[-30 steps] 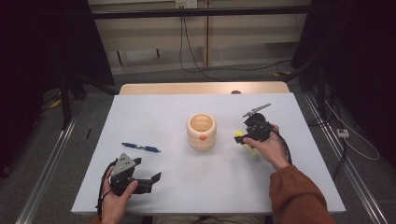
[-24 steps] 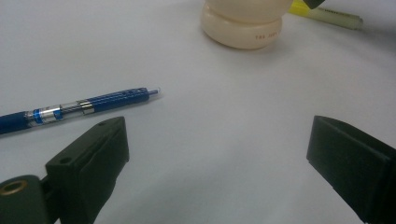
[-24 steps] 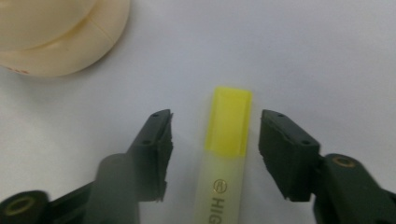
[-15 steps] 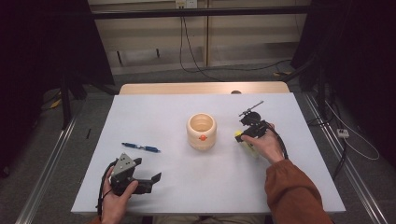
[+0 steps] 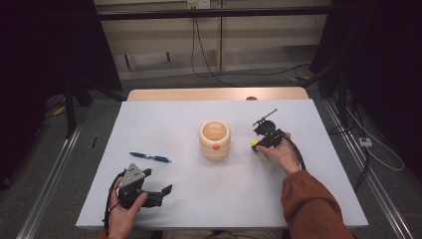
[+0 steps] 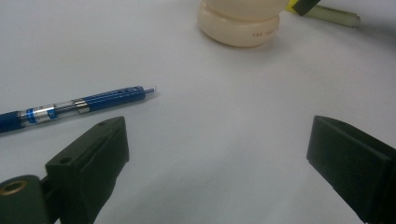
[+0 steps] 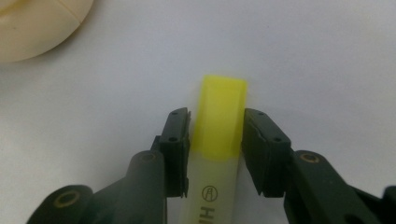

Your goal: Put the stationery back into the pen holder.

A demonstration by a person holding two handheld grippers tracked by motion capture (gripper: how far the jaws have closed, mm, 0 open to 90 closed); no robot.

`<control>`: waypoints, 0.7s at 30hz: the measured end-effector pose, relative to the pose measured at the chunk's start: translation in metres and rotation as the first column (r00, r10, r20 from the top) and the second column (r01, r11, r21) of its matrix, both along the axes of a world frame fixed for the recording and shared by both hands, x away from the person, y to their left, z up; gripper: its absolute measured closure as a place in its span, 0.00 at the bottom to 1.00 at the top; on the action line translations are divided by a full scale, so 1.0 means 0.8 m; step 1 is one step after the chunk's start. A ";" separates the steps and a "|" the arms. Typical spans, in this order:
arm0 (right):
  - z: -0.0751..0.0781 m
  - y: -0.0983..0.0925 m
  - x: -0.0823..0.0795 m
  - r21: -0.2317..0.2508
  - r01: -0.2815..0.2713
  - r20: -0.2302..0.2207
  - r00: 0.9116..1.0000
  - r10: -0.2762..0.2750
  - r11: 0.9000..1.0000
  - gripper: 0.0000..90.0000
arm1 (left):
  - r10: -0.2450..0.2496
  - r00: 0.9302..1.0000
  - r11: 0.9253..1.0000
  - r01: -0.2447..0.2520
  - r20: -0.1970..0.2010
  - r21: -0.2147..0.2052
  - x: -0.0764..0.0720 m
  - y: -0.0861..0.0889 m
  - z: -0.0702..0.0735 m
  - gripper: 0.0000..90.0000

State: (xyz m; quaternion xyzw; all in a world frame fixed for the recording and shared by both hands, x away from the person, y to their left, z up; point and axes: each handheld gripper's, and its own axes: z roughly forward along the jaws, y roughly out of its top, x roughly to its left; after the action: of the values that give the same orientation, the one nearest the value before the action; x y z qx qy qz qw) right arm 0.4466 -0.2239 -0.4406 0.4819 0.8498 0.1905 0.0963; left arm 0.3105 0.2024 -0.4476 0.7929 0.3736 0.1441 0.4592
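A yellow highlighter (image 7: 222, 112) lies flat on the white table (image 5: 239, 199), right of a cream wooden cup (image 5: 215, 140). My right gripper (image 7: 216, 135) points down at it. Its jaws have just been closing, and their pads now sit against both sides of the highlighter near its cap. In the high view the right gripper (image 5: 257, 144) covers most of the highlighter (image 5: 254, 143). My left gripper (image 5: 160, 187) rests open at the front left with nothing between its jaws. A blue pen (image 5: 149, 158) lies just beyond it, left of the left gripper's (image 6: 217, 154) near jaw.
The cream cup (image 6: 238, 23) stands mid-table with a small orange mark on its front. A pale strip of the highlighter (image 6: 334, 14) shows behind it. A wooden edge (image 5: 214, 94) borders the table's far side, with cables on the floor beyond.
The right hand has shifted slightly left and down onto the highlighter. The left hand and its gripper have stayed put.
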 end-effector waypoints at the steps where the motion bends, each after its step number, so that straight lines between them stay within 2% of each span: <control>1: 0.000 0.000 0.000 -0.002 0.002 0.000 1.000 -0.002 1.000 0.71 | -0.001 1.000 1.000 0.001 -0.001 0.000 0.000 0.000 0.000 0.06; 4: 0.000 -0.001 0.000 0.003 0.013 0.002 1.000 -0.013 1.000 0.74 | -0.003 1.000 1.000 0.003 -0.002 0.000 0.000 0.000 0.000 0.06; 9: 0.000 0.001 -0.001 -0.001 0.020 0.006 1.000 -0.020 1.000 0.75 | -0.002 1.000 1.000 0.002 -0.002 -0.004 0.000 0.000 0.000 0.06; 13: 0.003 -0.001 -0.005 0.025 0.020 0.007 1.000 -0.020 0.999 0.75 | 0.000 1.000 1.000 0.000 -0.002 -0.006 0.000 0.000 -0.001 0.06; 21: 0.021 -0.009 -0.025 0.092 0.017 0.081 0.996 -0.024 0.996 0.75 | 0.002 1.000 1.000 -0.002 0.001 -0.004 0.000 0.001 0.000 0.06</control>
State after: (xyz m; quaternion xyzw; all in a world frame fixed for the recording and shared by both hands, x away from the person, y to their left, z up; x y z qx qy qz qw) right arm 0.4263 -0.2309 -0.4234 0.4862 0.8306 0.2479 0.1109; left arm 0.3104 0.2028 -0.4478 0.7915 0.3744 0.1439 0.4610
